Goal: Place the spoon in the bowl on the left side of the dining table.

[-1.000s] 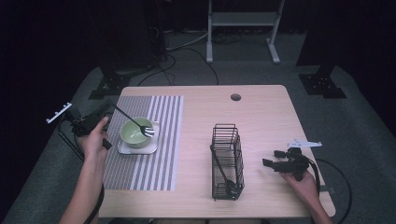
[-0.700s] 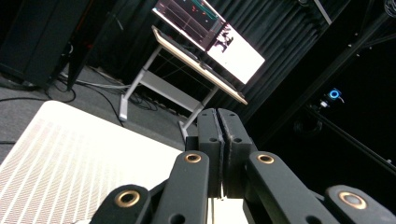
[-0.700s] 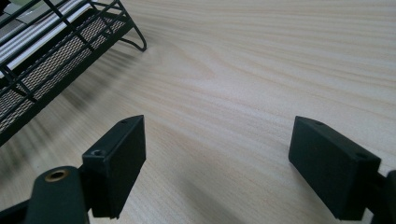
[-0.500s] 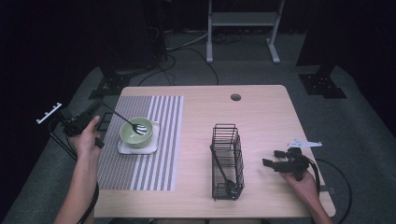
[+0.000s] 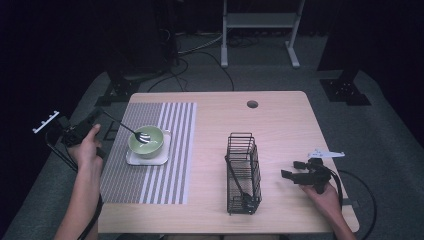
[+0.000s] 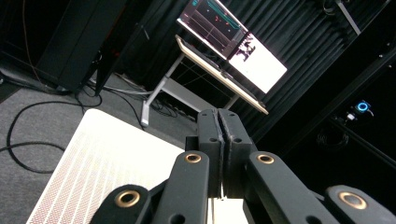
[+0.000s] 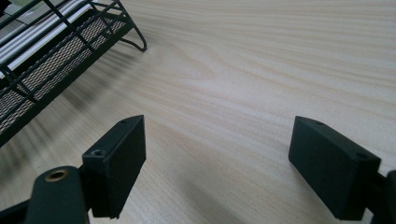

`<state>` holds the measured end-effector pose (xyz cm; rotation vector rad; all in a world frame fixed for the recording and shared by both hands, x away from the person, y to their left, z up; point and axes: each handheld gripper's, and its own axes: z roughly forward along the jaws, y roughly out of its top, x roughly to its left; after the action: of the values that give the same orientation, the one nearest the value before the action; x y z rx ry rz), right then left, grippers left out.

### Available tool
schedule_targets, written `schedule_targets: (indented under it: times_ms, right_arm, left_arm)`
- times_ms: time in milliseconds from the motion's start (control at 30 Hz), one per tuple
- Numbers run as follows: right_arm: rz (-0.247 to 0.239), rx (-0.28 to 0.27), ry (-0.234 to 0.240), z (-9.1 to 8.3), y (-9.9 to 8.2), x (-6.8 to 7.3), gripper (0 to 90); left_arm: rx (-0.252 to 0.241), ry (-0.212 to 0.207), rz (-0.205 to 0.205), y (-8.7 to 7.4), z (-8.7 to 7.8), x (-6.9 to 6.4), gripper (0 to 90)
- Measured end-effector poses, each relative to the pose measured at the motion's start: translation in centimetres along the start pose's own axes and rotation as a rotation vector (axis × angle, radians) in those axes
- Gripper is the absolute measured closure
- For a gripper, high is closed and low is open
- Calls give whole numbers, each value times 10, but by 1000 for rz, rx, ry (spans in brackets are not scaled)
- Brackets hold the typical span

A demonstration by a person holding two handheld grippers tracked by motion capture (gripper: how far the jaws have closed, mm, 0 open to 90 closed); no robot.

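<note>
Fork (image 5: 131, 131) slants with head resting in green bowl (image 5: 146, 140), handle rising left toward left hand-held gripper (image 5: 97, 121); whether handle is pinched, cannot tell. Left jaws pressed together in left gripper view (image 6: 223, 135), off worktop's (image 5: 280, 130) left edge. Bowl on white plate (image 5: 145, 158) on striped mat (image 5: 165, 150). Right hand-held gripper (image 5: 290, 170) spread, empty, near right edge. Wire basket (image 5: 244, 172) between; open worktop behind it.

Left claw (image 5: 98, 119) drawn leftward, off the table (image 5: 280, 130)
</note>
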<state>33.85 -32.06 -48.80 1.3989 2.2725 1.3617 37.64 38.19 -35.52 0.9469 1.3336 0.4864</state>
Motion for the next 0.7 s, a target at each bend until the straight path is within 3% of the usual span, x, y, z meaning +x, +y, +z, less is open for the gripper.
schedule_targets:
  times_ms: [700]
  right_arm:
    - [-2, 1, -2, 0, 0, 0, 178]
  left_arm:
    - [-24, 53, -12, 6, -3, 15, 891]
